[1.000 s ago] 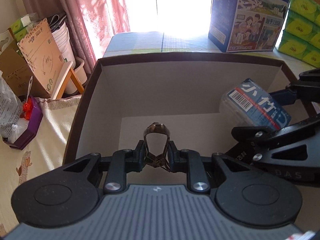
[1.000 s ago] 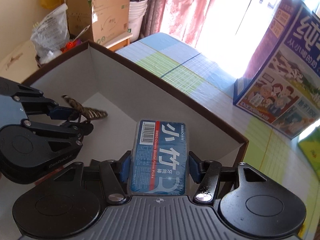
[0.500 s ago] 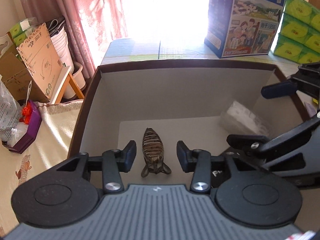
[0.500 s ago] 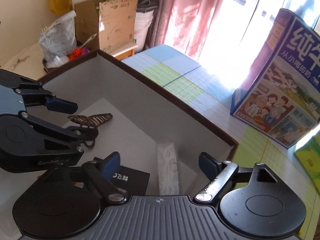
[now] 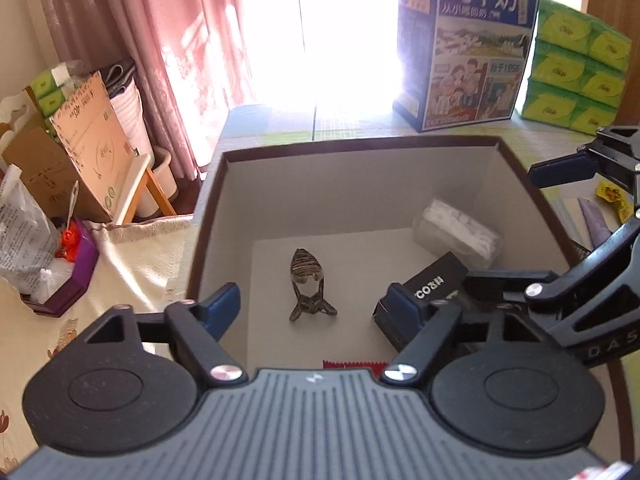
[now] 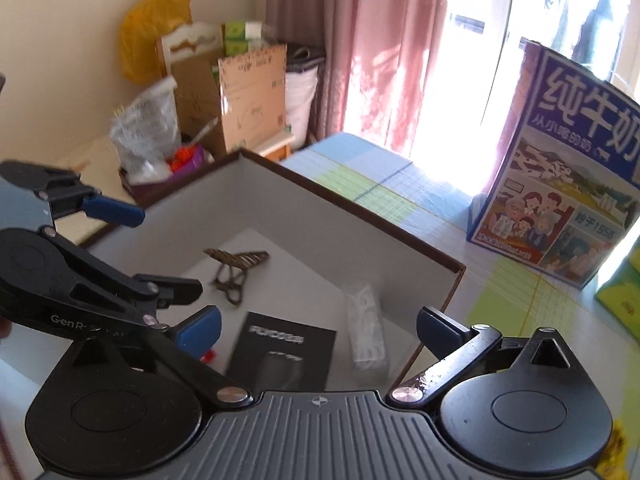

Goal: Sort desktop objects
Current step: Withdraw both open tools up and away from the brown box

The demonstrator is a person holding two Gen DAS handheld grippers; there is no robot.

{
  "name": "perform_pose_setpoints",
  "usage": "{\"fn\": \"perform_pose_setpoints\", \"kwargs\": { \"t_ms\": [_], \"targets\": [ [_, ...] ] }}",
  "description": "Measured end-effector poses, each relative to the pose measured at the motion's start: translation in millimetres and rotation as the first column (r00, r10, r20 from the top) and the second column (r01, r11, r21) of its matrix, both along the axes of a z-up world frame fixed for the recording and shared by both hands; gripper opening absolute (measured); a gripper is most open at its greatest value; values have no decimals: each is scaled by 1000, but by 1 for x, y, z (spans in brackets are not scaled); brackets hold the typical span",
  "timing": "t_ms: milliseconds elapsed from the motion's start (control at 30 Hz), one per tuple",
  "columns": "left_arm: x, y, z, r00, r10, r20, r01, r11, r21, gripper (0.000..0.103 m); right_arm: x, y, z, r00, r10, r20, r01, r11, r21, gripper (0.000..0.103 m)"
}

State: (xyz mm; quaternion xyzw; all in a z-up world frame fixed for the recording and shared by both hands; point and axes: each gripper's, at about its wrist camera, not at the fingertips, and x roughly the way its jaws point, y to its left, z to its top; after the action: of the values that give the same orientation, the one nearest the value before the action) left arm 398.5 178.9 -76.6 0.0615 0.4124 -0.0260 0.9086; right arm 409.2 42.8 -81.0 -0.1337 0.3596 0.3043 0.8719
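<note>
A brown-rimmed cardboard box (image 5: 360, 144) with a grey inside holds the sorted things. A striped brown hair clip (image 5: 306, 280) lies on its floor, below and apart from my left gripper (image 5: 314, 306), whose jaws are opening with nothing pressed between them. A clear pack of dental floss picks (image 6: 366, 328) lies by the box's far right wall, next to a black carton (image 6: 284, 354). My right gripper (image 6: 318, 328) hangs above them, its jaws opening wide and holding nothing. In the right wrist view the hair clip (image 6: 236, 268) lies just past the left gripper (image 6: 148, 248).
A tall blue milk carton (image 5: 472, 48) and stacked green tissue packs (image 5: 576, 76) stand behind the box on the checked tablecloth. A red scrap (image 5: 352, 365) shows at the box's near end. Cardboard boxes, bags and a pink curtain crowd the left side.
The left gripper let go of the hair clip and the right gripper let go of the floss pack; both now lie in the box. Both jaws widened and both grippers rose and drew back.
</note>
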Motion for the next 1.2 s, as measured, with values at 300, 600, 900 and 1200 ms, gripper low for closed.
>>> {"fn": "perform_pose_setpoints", "kwargs": {
  "t_ms": [300,600,900,1200],
  "targets": [
    [-50,5,27,999,35,8,-35,999,-20,92,-47,-16,24,998,-53,-31,56,994,95,101],
    [-102,3,48,998,53,14,-53,998,-18,94,-90,-29,39,994,-100,-51,106,984,142,101],
    [-158,0,66,995,90,32,-88,995,-47,95,-145,-37,47,996,-81,-49,87,988,127,101],
    [-200,-12,78,994,96,52,-93,994,-60,97,-182,-53,49,994,-65,-91,79,983,166,101]
  ]
}}
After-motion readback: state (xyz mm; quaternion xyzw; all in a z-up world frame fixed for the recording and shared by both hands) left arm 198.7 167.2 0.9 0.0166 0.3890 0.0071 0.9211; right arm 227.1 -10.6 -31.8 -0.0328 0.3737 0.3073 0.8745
